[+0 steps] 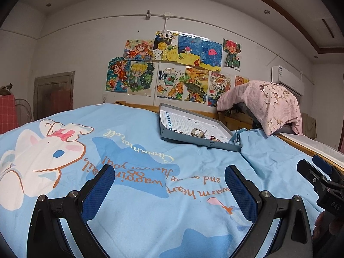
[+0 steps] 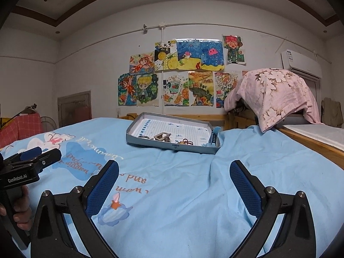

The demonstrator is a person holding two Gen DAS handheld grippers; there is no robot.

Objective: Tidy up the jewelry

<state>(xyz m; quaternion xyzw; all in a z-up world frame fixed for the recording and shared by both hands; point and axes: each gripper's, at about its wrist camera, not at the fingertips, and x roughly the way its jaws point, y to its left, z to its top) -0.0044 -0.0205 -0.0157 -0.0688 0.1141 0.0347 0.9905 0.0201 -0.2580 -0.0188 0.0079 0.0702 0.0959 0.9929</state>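
A shallow grey tray (image 1: 182,138) (image 2: 148,144) lies on the blue bedspread, far ahead of both grippers. Inside it are a square metal piece (image 1: 197,132) (image 2: 162,136), dark rings and hair ties (image 1: 213,138) (image 2: 186,141), and a blue band (image 1: 236,136) (image 2: 214,135) at its right end. My left gripper (image 1: 169,172) is open and empty above the bedspread. My right gripper (image 2: 174,167) is open and empty too. Each gripper shows in the other's view: the right one (image 1: 316,169) at the right edge, the left one (image 2: 40,155) at the left edge.
The bedspread (image 1: 133,163) (image 2: 247,154) has a white bunny print and text. A pink floral cloth (image 1: 268,103) (image 2: 277,94) covers something at the wooden headboard on the right. Children's drawings hang on the back wall (image 2: 178,77).
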